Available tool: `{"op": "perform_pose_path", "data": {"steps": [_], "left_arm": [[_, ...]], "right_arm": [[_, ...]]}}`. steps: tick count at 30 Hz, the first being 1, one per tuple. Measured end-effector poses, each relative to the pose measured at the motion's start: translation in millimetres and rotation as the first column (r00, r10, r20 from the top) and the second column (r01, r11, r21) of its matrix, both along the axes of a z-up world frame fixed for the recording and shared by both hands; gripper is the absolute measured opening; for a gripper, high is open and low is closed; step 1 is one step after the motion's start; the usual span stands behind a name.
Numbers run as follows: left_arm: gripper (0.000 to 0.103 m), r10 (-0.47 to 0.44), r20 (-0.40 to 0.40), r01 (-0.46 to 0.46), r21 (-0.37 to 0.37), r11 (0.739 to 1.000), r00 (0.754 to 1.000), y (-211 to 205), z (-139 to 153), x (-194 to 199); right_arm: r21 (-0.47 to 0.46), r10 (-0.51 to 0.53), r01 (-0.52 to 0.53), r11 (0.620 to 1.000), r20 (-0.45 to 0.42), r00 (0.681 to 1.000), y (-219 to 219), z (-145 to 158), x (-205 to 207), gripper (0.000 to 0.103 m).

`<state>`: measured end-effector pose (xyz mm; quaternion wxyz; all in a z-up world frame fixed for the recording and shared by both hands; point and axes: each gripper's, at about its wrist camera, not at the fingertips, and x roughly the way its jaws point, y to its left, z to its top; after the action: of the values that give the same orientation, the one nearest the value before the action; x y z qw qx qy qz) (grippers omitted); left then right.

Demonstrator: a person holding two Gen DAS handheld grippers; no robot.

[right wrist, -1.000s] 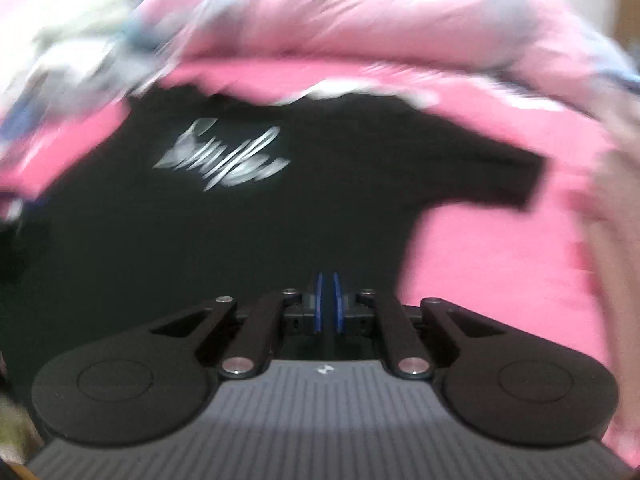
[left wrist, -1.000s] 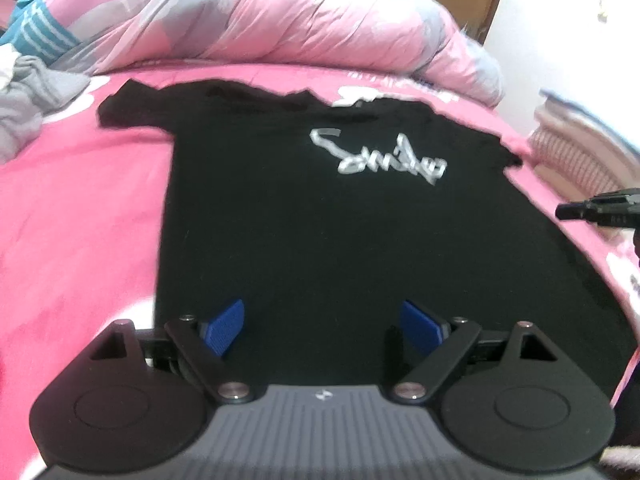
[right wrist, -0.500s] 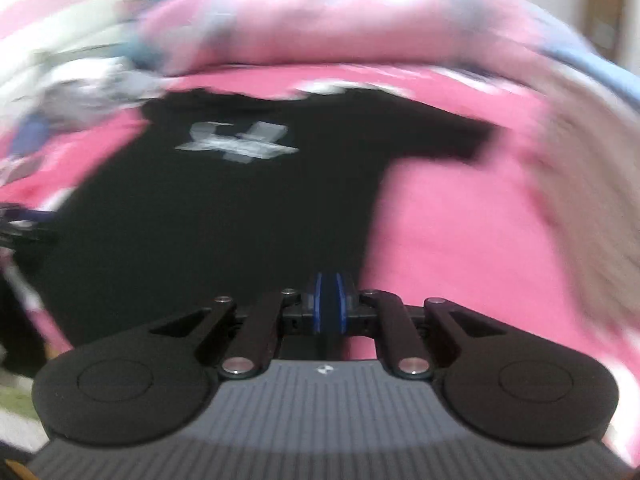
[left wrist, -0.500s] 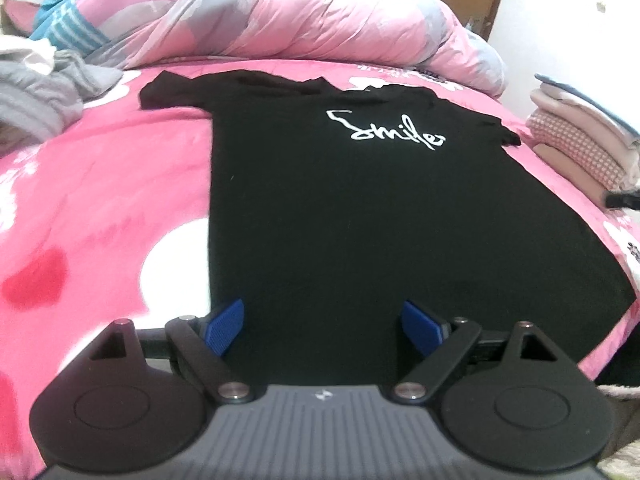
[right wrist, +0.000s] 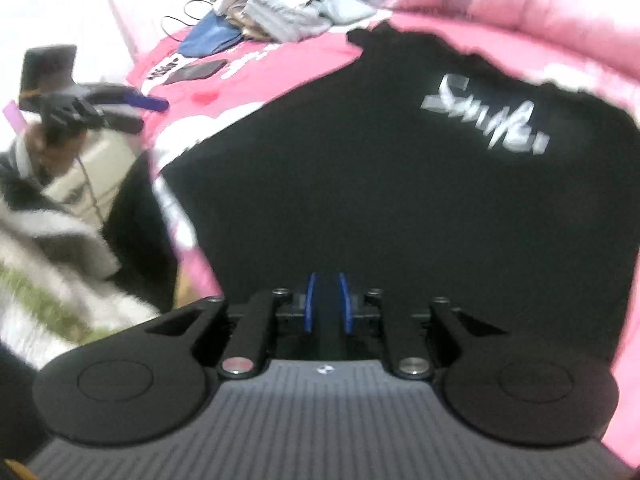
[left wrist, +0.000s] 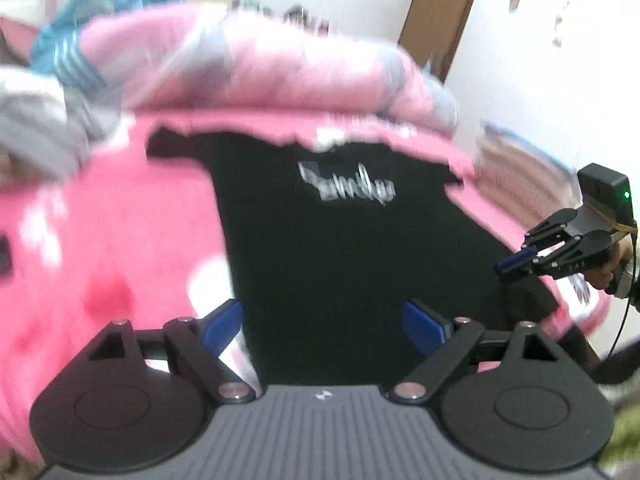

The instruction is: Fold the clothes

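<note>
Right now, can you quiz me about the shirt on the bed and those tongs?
1. True or false: the black T-shirt lies spread out on the pink bed cover.
2. The left tongs are: A) wide open, B) shut tight.
3. Fill in: the writing on the T-shirt is ____.
Key: 1 true; 2 A; 3 white.

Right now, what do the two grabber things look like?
Each gripper, left and right, is black with two round discs, silver pivot pins, a ribbed grey base and blue finger pads. A black box with a green light tops the right one, and a thin cable hangs down.
</note>
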<state>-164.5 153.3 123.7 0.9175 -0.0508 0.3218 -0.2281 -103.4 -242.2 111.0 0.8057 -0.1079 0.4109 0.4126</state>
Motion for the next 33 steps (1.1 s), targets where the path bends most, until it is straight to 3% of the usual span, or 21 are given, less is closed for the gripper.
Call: {"op": "perform_pose_path", "data": {"steps": [6, 9, 11, 14, 18, 21, 25, 30, 33], "left_arm": [[0.090, 0.174, 0.013, -0.173, -0.031, 0.984, 0.985, 17, -5, 105], [0.089, 0.261, 0.016, -0.260, -0.047, 0.964, 0.965, 26, -8, 157], [0.087, 0.347, -0.029, -0.348, -0.110, 0.931, 0.937, 35, -17, 196], [0.079, 0.453, -0.134, -0.472, -0.195, 0.860, 0.881, 51, -35, 243], [0.072, 0.534, -0.207, -0.572, -0.224, 0.790, 0.819, 61, -61, 286], [0.070, 0.555, -0.187, -0.584, -0.192, 0.789, 0.811, 57, -76, 306], [0.065, 0.546, -0.138, -0.561, -0.115, 0.820, 0.827, 41, -86, 327], [0.065, 0.535, -0.045, -0.536, 0.003, 0.844, 0.844, 22, -107, 335], [0.067, 0.529, -0.013, -0.529, -0.015, 0.849, 0.849, 22, -109, 329]], "right_arm": [[-0.006, -0.004, 0.005, 1.000, 0.195, 0.981, 45, 82, 85, 0.030], [-0.018, -0.001, 0.007, 1.000, 0.277, 0.961, 73, 105, 144, 0.032], [-0.002, -0.052, 0.055, 0.998, 0.284, 0.957, 95, 107, 189, 0.032], [0.015, -0.123, 0.124, 0.992, 0.278, 0.953, 125, 98, 255, 0.032], [0.006, -0.216, 0.220, 0.975, 0.220, 0.951, 146, 65, 319, 0.032], [-0.002, -0.276, 0.280, 0.960, 0.156, 0.948, 140, 35, 339, 0.032], [0.000, -0.270, 0.271, 0.963, 0.050, 0.961, 124, -10, 328, 0.023], [-0.078, -0.284, 0.286, 0.955, 0.036, 0.958, 132, -53, 348, 0.022], [-0.086, -0.341, 0.346, 0.934, 0.064, 0.938, 135, -70, 389, 0.017]]}}
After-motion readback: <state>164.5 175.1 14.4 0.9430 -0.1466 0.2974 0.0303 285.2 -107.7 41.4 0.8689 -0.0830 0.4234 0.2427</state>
